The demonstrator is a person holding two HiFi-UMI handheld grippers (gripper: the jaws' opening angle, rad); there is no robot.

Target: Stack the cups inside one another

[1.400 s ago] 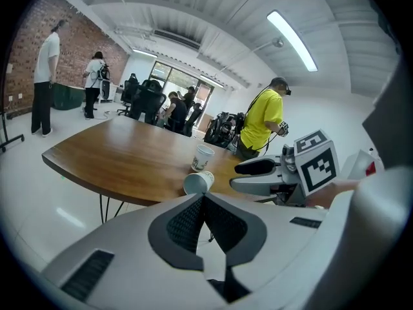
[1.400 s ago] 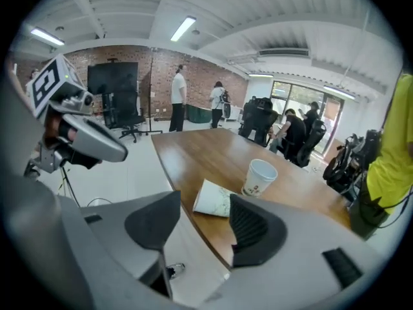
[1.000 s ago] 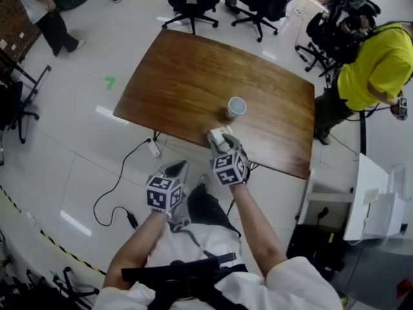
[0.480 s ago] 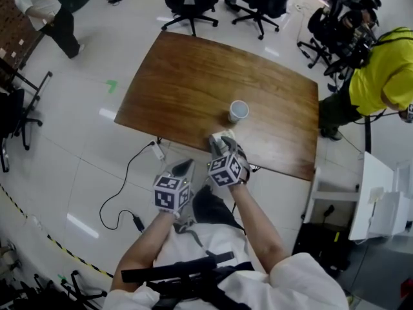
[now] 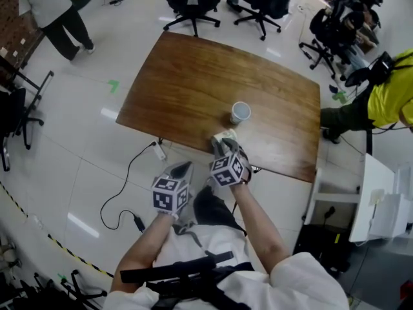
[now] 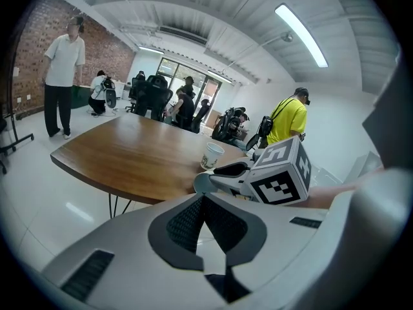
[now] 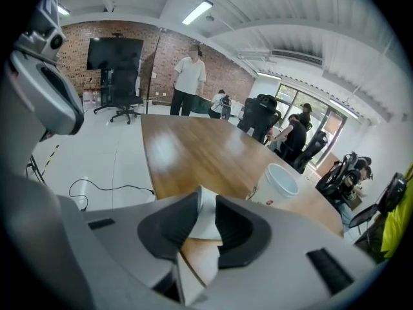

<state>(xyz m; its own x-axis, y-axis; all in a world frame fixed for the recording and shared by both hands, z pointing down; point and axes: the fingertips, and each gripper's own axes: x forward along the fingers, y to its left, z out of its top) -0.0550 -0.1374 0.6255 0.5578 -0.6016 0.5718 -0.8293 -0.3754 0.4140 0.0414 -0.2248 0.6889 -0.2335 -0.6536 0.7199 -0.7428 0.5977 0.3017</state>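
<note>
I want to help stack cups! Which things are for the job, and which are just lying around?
For the job: standing cup; second cup at the edge of the table, its wall between the right tool's jaws, which have just been closing on it.

Just around: office chairs; power strip on the floor; left tool, shut and empty.

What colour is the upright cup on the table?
The cup is white with small print near its base; clearest in the right gripper view.

We see a wooden desk (image 5: 187,76) on glossy white floor tiles (image 5: 77,147), black office chairs (image 5: 192,2) past its far edge, a brick wall (image 6: 29,57), strip lights (image 6: 300,24) overhead.
</note>
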